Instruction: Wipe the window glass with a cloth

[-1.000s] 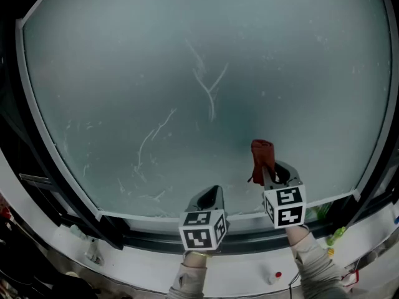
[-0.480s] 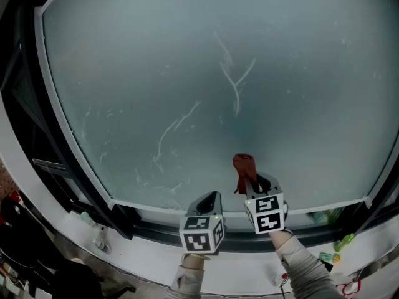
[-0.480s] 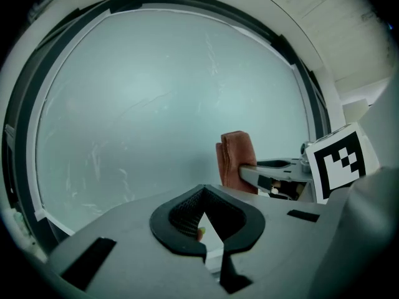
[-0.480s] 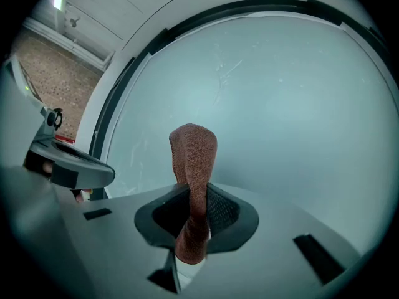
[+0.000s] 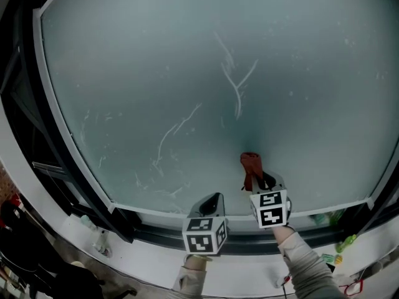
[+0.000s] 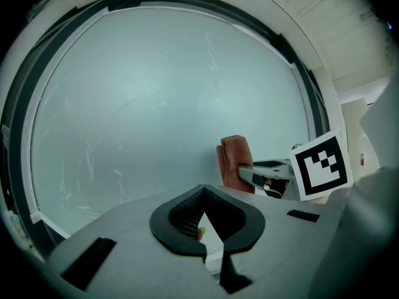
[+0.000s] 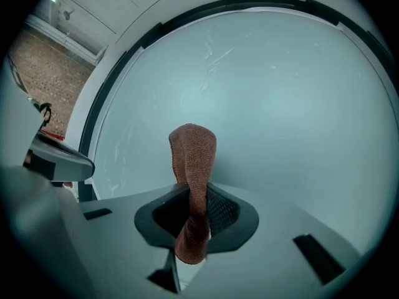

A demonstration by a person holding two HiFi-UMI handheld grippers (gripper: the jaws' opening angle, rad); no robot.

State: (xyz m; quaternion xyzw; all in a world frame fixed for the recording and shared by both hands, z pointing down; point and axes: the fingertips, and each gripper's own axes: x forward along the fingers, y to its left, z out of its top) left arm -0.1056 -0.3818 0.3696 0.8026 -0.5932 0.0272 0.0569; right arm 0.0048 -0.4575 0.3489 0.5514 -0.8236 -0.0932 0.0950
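Big frosted window glass [image 5: 187, 73], white streaks all over: wiping barely started. Right gripper [image 5: 259, 180] pinches rust-red woven cloth [image 5: 250, 166] near bottom edge; left gripper [image 5: 212, 202] closed, empty.

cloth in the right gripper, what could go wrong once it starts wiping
1. The cloth is pinched in the right gripper as a narrow folded strip; drag on the window glass could pull it free.
2. The strip looks limp, so hard pressing might bring the jaws against the glass.
3. A narrow strip may miss some of the pale streaks.
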